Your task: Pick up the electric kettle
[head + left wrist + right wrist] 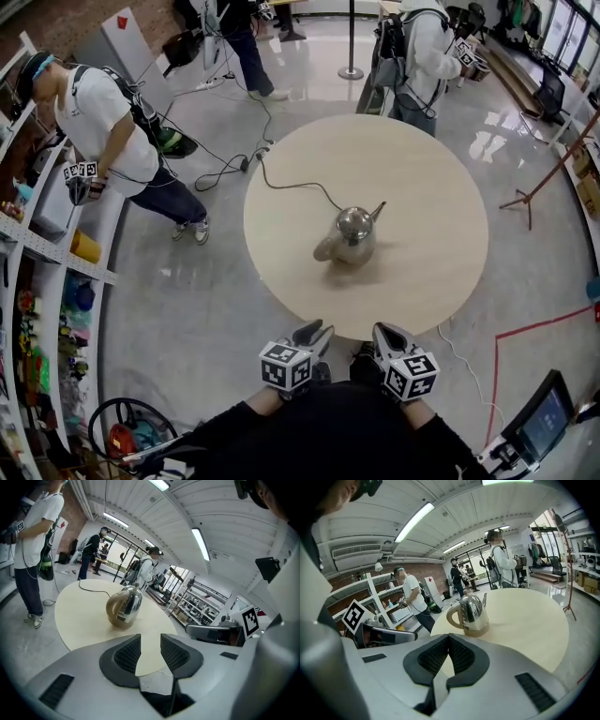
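Approaching the shiny steel electric kettle (pixel 353 232) with a beige handle, standing near the middle of the round pale table (pixel 441 169).
At the table's near edge, the left gripper (pixel 314 334) is narrowly parted and empty and the right gripper (pixel 385 334) is closed and empty; whichever takes the handle should probably widen first.

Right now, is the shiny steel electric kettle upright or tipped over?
Upright: the kettle stands base-down on the round wooden table, spout up.

The shelf (pixel 42 248) at nine o'clock is cut off, its goods too small to be told; the person (pixel 246 52) at twelve o'clock is cropped.
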Motion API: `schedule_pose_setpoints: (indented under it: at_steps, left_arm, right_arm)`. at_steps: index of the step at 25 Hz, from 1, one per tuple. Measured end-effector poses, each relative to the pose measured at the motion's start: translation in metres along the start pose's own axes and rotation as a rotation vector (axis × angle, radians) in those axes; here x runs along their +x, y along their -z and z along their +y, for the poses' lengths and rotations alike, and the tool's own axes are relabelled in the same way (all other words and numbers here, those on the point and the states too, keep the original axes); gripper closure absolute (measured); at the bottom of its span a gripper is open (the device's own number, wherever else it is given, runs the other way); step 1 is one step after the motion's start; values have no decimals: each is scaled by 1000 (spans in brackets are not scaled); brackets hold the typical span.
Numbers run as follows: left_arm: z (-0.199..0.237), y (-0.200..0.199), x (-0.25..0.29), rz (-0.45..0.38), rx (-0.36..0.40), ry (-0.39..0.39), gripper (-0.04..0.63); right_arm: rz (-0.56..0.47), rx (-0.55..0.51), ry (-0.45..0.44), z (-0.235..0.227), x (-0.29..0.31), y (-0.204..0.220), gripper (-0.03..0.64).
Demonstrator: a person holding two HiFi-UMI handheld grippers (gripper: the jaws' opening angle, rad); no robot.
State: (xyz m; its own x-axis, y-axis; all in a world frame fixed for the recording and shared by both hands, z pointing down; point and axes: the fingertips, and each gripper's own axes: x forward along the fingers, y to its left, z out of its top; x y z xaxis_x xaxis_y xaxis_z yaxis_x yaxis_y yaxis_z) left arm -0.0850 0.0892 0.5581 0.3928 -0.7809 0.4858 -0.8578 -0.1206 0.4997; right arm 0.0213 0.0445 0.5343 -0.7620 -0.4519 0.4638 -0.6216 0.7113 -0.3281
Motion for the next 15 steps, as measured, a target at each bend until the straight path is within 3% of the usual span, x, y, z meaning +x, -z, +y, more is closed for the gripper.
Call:
schedule_pose_setpoints:
  at_steps: [6,15]
  left_arm:
    - [9,-33,34,-44,26,-73,451]
    - [1,-83,97,-92,9,-159,451]
  right_arm:
    - [-12,-42,-76,-35,34,-38,611]
    - [-38,-30,-113,-111,62,-89,611]
